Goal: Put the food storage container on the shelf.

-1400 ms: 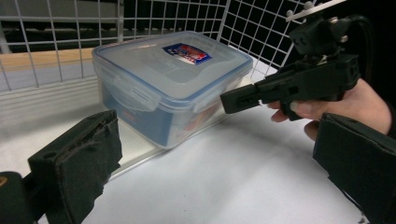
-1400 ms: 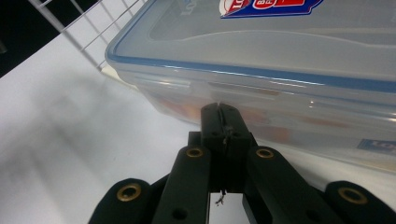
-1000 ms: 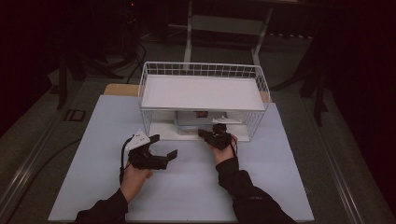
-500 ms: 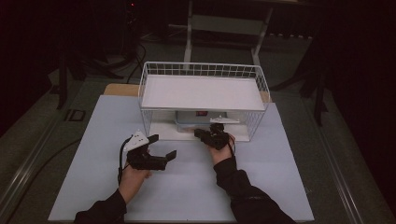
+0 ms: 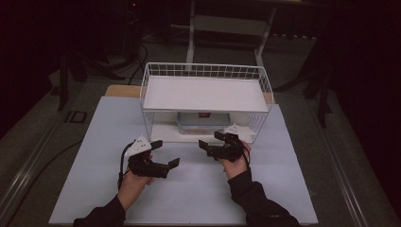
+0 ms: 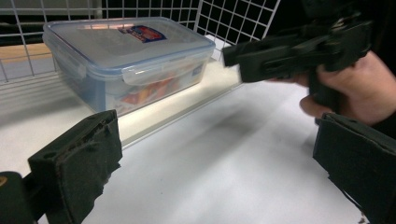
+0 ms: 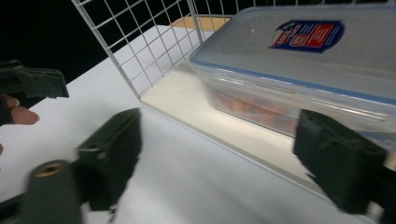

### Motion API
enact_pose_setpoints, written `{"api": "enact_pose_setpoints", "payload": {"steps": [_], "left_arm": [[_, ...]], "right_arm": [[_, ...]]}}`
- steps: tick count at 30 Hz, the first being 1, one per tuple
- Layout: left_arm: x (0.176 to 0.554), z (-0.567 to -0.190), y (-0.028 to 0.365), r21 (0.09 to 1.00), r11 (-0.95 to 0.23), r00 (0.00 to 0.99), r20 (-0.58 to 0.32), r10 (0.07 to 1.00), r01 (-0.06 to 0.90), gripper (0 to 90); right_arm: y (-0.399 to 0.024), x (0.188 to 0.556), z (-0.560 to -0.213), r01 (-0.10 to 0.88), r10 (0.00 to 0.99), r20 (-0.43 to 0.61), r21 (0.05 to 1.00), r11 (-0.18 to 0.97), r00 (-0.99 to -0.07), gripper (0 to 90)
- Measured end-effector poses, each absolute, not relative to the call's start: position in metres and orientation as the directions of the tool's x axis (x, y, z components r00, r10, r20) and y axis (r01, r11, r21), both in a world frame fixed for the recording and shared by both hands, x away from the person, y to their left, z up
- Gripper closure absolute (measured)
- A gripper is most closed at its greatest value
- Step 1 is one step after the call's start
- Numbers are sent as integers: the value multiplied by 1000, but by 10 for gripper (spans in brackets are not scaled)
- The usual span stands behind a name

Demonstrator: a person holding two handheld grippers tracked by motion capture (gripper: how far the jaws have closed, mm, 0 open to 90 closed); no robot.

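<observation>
Since a second ago the right gripper [image 5: 213, 141] has drawn back out of the wire rack [image 5: 204, 71] toward the person, and its fingers have just been opening; they now stand apart with nothing between them. The plastic box [image 5: 203, 121] sits lid-on on the rack's lower shelf, just beyond those fingers, its long side across the rack's open front. The left gripper [image 5: 165, 153], fingers also apart and empty, hangs farther from the rack, so the right is nearer. The left gripper view shows orange contents through the box wall [image 6: 154, 86]; the high view does not.
</observation>
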State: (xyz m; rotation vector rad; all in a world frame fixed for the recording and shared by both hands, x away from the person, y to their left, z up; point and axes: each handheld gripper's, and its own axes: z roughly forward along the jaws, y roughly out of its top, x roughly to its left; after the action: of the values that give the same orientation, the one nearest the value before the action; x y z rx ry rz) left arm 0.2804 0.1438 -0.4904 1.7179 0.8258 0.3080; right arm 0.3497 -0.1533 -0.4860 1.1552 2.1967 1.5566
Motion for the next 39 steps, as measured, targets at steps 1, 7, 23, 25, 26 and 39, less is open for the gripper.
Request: {"api": "enact_pose_setpoints", "payload": {"steps": [1,7,23,25,26,39], "left_arm": [[280,-490,144,925,-105,718,-208,664,365,13],[277,-490,145,923,-113,726,-209,655,368,13],[262,-488,161,923,-141,752,-196,630,358,13],[260,-488,164,922,-144,756,-197,624,359,13],[259,-488,165,922,-144,758,-197,621,358,13],[248,-488,176,920,-152,757,-194,624,362,13]], "right_arm": [[-155,348,-485,468,698,252,873,134,-670,141],[-164,338,-486,459,696,234,875,154,-679,140],[-192,301,-488,406,656,192,894,190,-730,143],[-194,299,-488,403,653,188,894,196,-733,142],[-199,292,-486,389,655,168,898,206,-736,143],[-230,271,-488,383,667,146,896,223,-730,146]]}}
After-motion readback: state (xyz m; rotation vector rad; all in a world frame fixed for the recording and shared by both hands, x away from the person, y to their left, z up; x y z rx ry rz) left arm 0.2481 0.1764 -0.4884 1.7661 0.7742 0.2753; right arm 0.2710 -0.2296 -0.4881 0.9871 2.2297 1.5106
